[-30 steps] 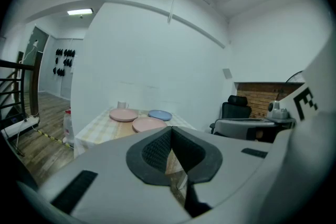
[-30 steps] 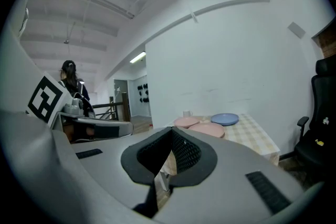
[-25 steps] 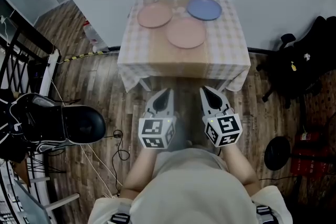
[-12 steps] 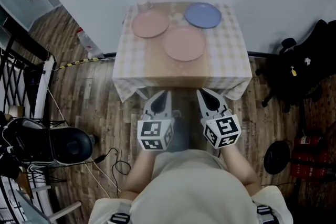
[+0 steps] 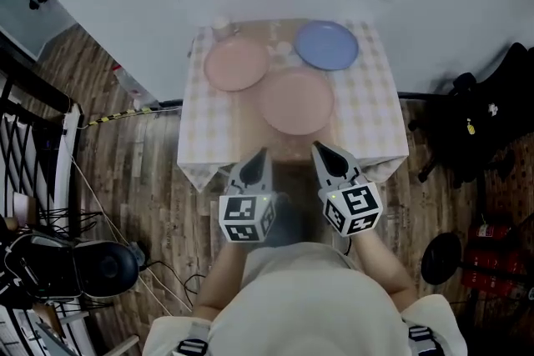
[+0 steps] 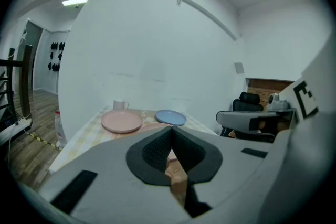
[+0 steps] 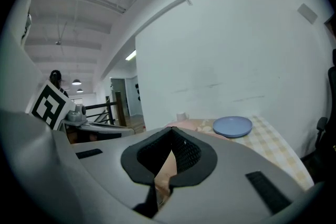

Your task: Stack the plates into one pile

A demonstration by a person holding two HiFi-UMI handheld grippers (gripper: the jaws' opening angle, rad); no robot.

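Three plates lie on a small table with a checked cloth [image 5: 367, 121]. A pink plate [image 5: 237, 64] sits at the far left, a blue plate [image 5: 326, 44] at the far right, and a second pink plate [image 5: 295, 101] nearer the front middle. My left gripper [image 5: 261, 153] and right gripper [image 5: 318, 147] hover side by side at the table's near edge, both shut and empty. The left gripper view shows the left pink plate [image 6: 122, 121] and the blue plate [image 6: 170, 117] beyond its shut jaws. The blue plate [image 7: 232, 126] also appears in the right gripper view.
A white cup [image 5: 220, 26] stands at the table's far left corner, close to the white wall. A black office chair [image 5: 480, 125] stands right of the table. A black stool [image 5: 96, 269] and cables lie on the wood floor at lower left.
Both grippers have moved forward together toward the table, from over the floor to its near edge. Their jaws stayed shut.
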